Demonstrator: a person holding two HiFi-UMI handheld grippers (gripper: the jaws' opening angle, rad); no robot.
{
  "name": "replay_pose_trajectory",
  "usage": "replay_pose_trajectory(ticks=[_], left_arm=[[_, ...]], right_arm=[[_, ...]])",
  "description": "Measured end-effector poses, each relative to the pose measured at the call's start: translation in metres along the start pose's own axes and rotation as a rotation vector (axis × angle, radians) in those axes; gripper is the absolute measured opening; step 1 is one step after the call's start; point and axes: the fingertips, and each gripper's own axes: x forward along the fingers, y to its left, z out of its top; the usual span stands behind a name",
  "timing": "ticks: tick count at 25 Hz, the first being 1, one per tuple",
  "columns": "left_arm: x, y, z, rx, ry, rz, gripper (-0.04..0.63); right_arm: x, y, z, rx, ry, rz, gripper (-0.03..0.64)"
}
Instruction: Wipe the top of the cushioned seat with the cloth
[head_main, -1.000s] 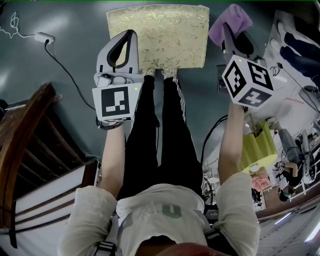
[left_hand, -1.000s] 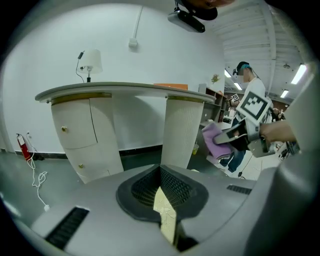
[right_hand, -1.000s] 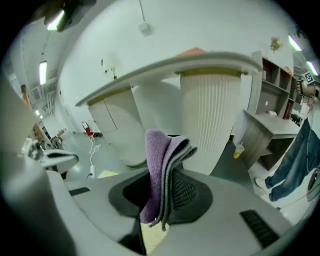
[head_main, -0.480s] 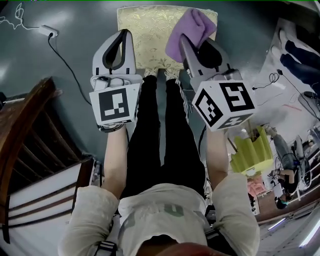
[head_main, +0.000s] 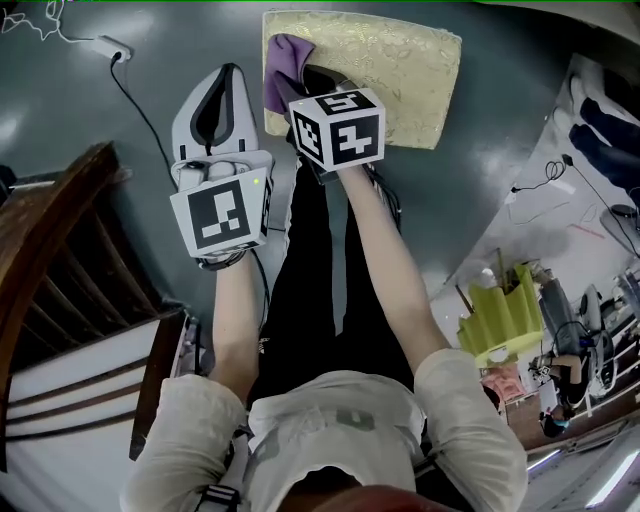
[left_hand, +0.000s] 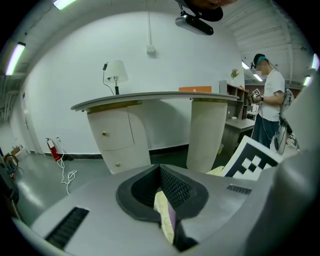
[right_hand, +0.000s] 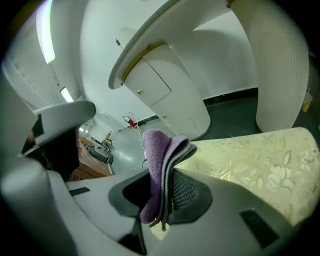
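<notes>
The right hand-held gripper (right_hand: 165, 195), jaws clamped on a folded purple cloth (right_hand: 156, 150), holds it at the left corner of the cream patterned seat (head_main: 400, 70). The left hand-held gripper (left_hand: 162, 197) hangs beside the seat, jaws together and empty.

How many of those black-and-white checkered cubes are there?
2. One cube rides the left gripper, left of the cushioned seat. The other cube rides the right gripper, which clamps the purple cloth over the seat's corner. None seem hidden.
</notes>
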Motion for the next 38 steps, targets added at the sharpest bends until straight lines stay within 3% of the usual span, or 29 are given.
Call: replay_pose_trajectory(ticks=[9, 16, 22, 30, 38], left_arm=[[-0.002, 0.010, -0.022, -0.042, 0.037, 0.031, 0.005], [0.000, 0.012, -0.017, -0.040, 0.022, 0.021, 0.005], [0.005, 0.005, -0.012, -0.029, 0.016, 0.001, 0.005], [0.004, -0.005, -0.009, 0.006, 0.011, -0.029, 0.005], [0.007, -0.013, 0.002, 0.001, -0.034, -0.030, 0.005]], right_arm=[[0.062, -0.002, -0.028, -0.079, 0.160, -0.036, 0.091], [0.064, -0.006, -0.029, -0.082, 0.189, -0.070, 0.091], [0.055, -0.012, -0.028, -0.072, 0.196, -0.113, 0.091], [0.019, -0.040, -0.026, -0.149, 0.214, -0.185, 0.091], [-0.034, -0.097, -0.031, -0.177, 0.225, -0.269, 0.091]])
